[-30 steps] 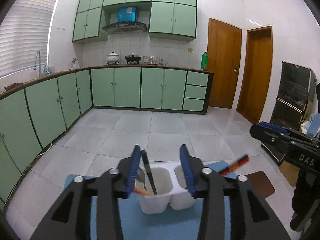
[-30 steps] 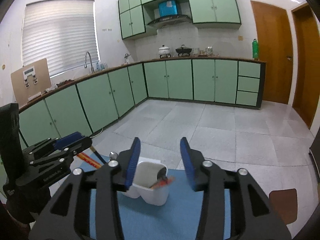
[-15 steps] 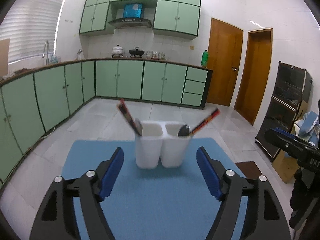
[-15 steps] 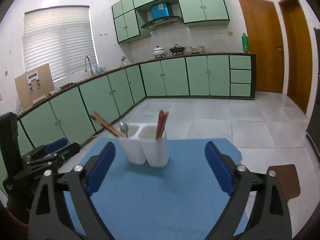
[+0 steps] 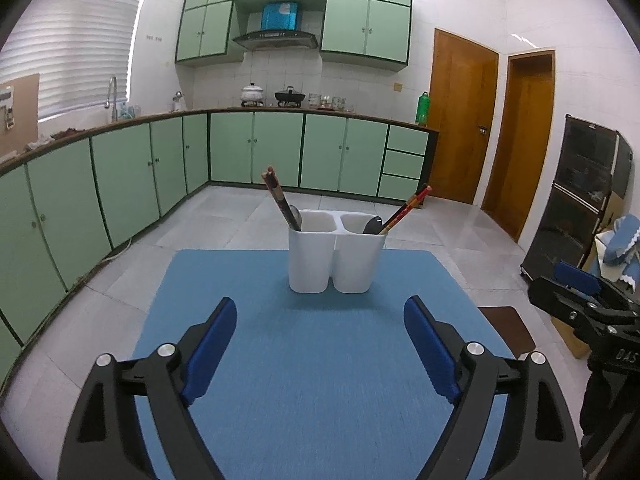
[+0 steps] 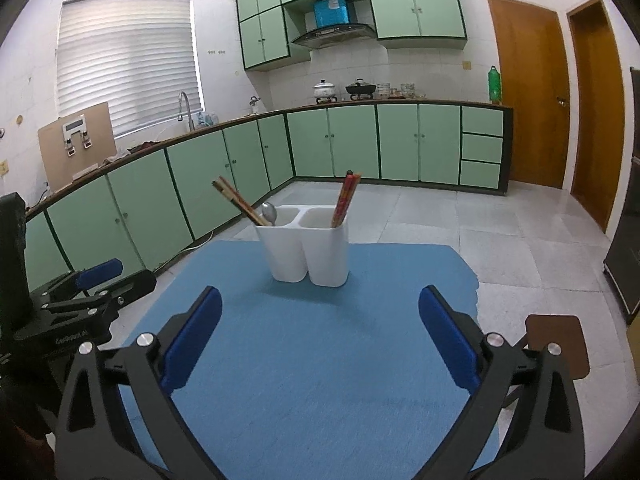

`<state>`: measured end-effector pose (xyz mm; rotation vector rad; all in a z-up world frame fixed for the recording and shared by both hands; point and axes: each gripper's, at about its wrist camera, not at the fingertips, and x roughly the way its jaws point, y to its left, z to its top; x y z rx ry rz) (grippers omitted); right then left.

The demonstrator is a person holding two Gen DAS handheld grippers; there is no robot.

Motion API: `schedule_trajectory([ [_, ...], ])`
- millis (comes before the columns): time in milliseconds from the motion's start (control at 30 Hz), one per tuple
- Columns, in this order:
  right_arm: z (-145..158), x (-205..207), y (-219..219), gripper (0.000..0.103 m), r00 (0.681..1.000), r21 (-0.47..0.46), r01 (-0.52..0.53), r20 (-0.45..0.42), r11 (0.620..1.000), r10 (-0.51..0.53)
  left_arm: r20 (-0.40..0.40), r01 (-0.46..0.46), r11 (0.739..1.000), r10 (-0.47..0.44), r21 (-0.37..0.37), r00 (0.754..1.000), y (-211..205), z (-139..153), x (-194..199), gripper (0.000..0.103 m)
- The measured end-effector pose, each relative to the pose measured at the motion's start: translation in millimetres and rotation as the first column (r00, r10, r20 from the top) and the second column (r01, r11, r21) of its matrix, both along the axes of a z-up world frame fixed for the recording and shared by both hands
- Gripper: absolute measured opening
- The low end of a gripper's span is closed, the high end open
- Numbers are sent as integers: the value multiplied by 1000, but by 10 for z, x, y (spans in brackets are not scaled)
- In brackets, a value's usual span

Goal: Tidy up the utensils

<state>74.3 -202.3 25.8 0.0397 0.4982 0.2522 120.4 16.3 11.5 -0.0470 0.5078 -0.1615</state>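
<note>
A white two-compartment utensil holder (image 5: pixel 335 257) stands upright at the far end of a blue mat (image 5: pixel 320 360); it also shows in the right wrist view (image 6: pixel 306 250). Its left compartment holds chopsticks (image 5: pixel 280 198) and a spoon (image 5: pixel 295 214). Its right compartment holds red chopsticks (image 5: pixel 406 209) and a dark spoon (image 5: pixel 372 225). My left gripper (image 5: pixel 320 322) is open and empty, well back from the holder. My right gripper (image 6: pixel 320 312) is open and empty, also back from it. Each gripper shows in the other's view, the right one (image 5: pixel 580 300) and the left one (image 6: pixel 92 284).
The blue mat (image 6: pixel 320 360) covers a table with tiled floor beyond. Green kitchen cabinets (image 5: pixel 260 152) run along the back and left walls. A brown stool seat (image 6: pixel 556 344) stands to the right. A dark cabinet (image 5: pixel 584 200) stands at the far right.
Both grippers have opened wide and pulled back from the holder. A second ago they were close over it, narrowly open; now the holder stands free at the mat's far end.
</note>
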Motion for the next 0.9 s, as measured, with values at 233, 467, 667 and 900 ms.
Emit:
schedule_trajectory([
  [233, 106, -180, 48, 96, 999, -6, -12, 29, 1000, 13, 47, -3, 1000, 1, 29, 999, -19, 170, -232, 86],
  [467, 178, -333, 67, 96, 998, -16, -17, 54, 1000, 18, 83, -8, 999, 5, 46, 997, -73, 264, -411, 86],
  [667, 215, -428, 69, 96, 997, -14, -24, 70, 1000, 25, 108, -12, 999, 7, 47, 994, -82, 332, -508, 86],
  [900, 242, -494, 96, 96, 996, -20, -33, 85, 999, 34, 128, -12, 999, 6, 45, 992, -59, 349, -599, 86],
])
